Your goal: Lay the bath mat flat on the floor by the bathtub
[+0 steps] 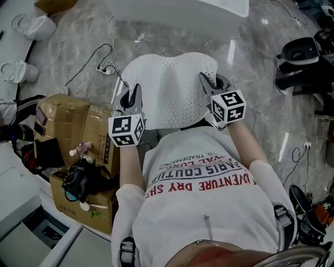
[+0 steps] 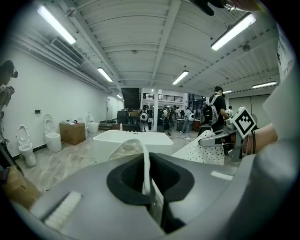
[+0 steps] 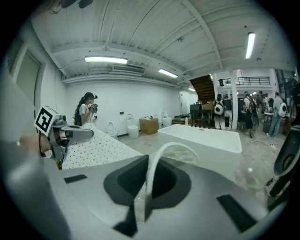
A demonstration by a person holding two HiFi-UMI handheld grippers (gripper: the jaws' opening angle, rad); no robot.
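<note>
Grey marbled floor (image 1: 250, 104) fills the head view, with the white bathtub (image 1: 182, 8) at the top edge, a power strip (image 1: 104, 69) and its cable lying on the tiles to the left, and cardboard boxes (image 1: 78, 122) stacked beside the person. Front and centre is the white perforated bath mat (image 1: 167, 94), spread between the two hands and short of the tub; whether its far edge touches the tiles I can't tell. The left gripper (image 1: 134, 93) has the near left corner and the right gripper (image 1: 204, 79) the near right one. Over to the left gripper view: the jaws are pinched tight on a thin white edge of the mat, which curls up and forward, with the tub straight ahead and toilets (image 2: 26, 150) along the left wall. Right gripper view, same story: the jaws are clamped together on the mat's rim, which arcs up before the lens, with the tub just beyond and the dotted sheet sagging from the other gripper at left. This looks like the carry-and-lower. To do it well, I'd keep both corners level and spread so the sheet stays taut. Let the far edge meet the floor just beside the tub wall, then bring the near edge back and down before letting go. And steer clear of that cable, or the mat sits on a ridge.
</note>
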